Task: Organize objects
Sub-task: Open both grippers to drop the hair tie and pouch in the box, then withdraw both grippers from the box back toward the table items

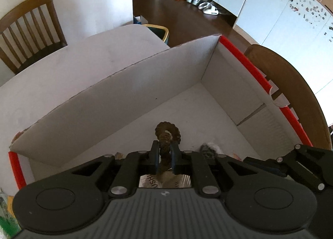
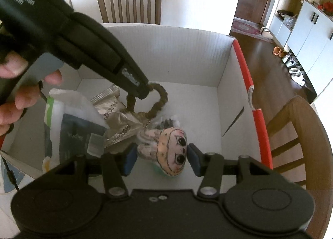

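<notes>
Doll [image 2: 166, 151] sits between my right gripper [image 2: 161, 161] pads, spread and not pressing, long axis toward ten o'clock, while my left gripper [image 1: 165, 156] clamps the rope loop [image 1: 166, 135] inside the box [image 2: 170, 55].

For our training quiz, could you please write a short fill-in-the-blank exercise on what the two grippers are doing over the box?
1. The left gripper is shut on a brown braided ____.
2. The doll lies between the jaws of the ____ gripper.
3. The white box has ____ strips along its edges.
4. The silver packet lies ____ the box.

Missing words: loop; right; red; inside
</notes>
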A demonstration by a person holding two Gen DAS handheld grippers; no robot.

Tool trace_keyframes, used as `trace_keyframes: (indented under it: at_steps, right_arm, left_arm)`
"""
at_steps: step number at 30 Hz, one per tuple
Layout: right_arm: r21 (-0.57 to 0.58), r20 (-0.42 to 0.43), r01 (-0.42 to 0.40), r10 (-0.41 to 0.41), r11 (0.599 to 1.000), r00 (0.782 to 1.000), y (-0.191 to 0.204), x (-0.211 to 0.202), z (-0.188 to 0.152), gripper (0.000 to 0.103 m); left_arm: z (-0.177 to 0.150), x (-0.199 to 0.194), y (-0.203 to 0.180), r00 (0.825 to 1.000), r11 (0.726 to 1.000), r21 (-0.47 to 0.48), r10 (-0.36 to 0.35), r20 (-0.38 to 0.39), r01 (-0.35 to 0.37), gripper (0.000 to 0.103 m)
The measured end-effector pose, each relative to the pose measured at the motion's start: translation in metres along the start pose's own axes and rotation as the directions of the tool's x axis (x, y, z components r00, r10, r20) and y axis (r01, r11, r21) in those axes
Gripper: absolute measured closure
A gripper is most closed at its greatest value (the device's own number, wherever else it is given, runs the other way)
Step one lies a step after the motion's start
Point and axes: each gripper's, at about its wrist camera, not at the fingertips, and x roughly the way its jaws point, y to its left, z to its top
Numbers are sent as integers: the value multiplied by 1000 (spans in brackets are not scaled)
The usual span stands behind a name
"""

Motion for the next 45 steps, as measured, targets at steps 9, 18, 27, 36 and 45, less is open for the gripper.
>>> trace_keyframes:
  at_steps: [9, 18, 27, 36, 45]
  right_arm:
    - [12, 42, -8, 8, 1000, 999, -3, -14, -2, 40]
    - [35, 97, -17, 14, 999, 995, -7, -38, 1, 35]
    - [40, 162, -45, 38, 998, 986, -4, -68, 1, 34]
    - [47, 230, -73, 60, 996, 971, 8, -99, 1, 33]
    - [72, 270, -126, 102, 989, 957, 27, -124, -7, 28]
  left_arm:
    - [-8, -16, 0, 999, 1000, -10, 20, 25, -20, 91]
    - [-13, -44, 7, 995, 999, -30, 13, 94, -11, 91]
    - [-32, -84, 9, 984, 999, -44, -9, 180, 17, 91]
    - [-59, -126, 10, 960, 998, -56, -15, 279, 32, 91]
    - [-92, -164, 20, 935, 998, -54, -12, 354, 34, 91]
